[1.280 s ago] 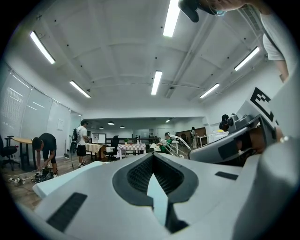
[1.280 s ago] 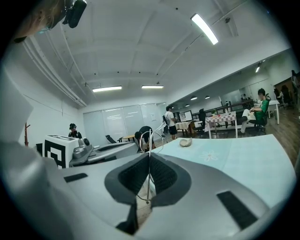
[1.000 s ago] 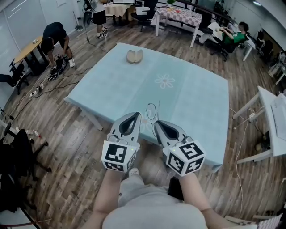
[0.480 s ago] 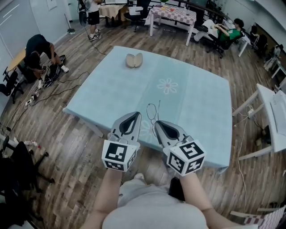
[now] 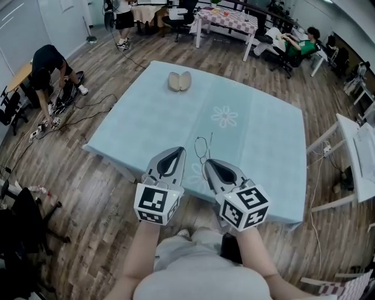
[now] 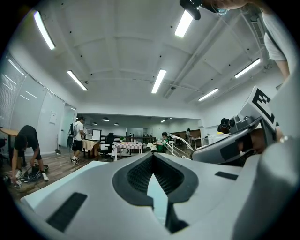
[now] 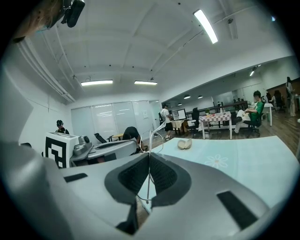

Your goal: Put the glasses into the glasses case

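Observation:
The thin wire-framed glasses [image 5: 201, 146] stick up from my right gripper [image 5: 207, 162], which is shut on one of their thin wires, over the near edge of the light blue table [image 5: 258, 140]. In the right gripper view the wire [image 7: 150, 136] rises from between the closed pads of the right gripper [image 7: 149, 155]. The beige glasses case [image 5: 179, 81] lies open at the table's far side, also seen as the case [image 7: 184, 144] ahead. My left gripper [image 5: 177, 150] hovers beside the right one, shut and holding nothing, as the left gripper [image 6: 153, 155] shows.
A flower print [image 5: 224, 116] marks the tablecloth's middle. A person crouches by cables [image 5: 45, 65] on the floor at far left. A checkered table [image 5: 228, 17] and a seated person [image 5: 304, 45] are beyond; a white desk [image 5: 358, 153] stands to the right.
The table and the case have drifted slightly lower and nearer in the head view as both grippers come closer together. The glasses stay in the right gripper.

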### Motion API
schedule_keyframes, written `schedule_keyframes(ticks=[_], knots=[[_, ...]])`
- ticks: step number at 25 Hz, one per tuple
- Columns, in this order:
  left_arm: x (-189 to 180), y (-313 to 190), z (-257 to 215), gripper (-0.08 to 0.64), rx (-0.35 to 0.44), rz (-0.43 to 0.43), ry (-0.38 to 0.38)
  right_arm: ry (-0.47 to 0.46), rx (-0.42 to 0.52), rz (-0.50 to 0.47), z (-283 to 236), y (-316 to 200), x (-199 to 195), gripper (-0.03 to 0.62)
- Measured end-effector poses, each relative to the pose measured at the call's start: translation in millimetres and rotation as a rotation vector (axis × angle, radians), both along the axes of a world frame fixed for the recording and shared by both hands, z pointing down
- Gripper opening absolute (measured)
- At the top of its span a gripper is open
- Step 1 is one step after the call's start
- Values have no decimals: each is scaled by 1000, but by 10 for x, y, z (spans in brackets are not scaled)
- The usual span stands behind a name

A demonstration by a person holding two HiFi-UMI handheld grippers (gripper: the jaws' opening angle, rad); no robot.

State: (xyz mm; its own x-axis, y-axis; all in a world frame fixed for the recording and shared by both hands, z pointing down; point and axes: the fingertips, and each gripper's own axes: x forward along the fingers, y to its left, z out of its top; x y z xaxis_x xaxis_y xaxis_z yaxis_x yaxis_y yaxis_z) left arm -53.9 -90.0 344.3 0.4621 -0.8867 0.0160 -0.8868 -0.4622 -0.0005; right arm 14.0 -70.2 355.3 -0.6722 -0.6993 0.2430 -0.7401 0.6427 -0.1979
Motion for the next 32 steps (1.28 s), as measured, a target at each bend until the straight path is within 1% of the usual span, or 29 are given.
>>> schedule_keyframes(ticks=[11,16,32], knots=[[-324,-161,20,9,7,-58,13,-8,11,-36,-20,-251,-255,12],[-407,-376,-5,9,11,-66,15,-8,11,-51,-30,-457,-368,12],[-750,-1278,68,9,-14,-50,7,-30,-19,-31,31,-1417,-706,12]])
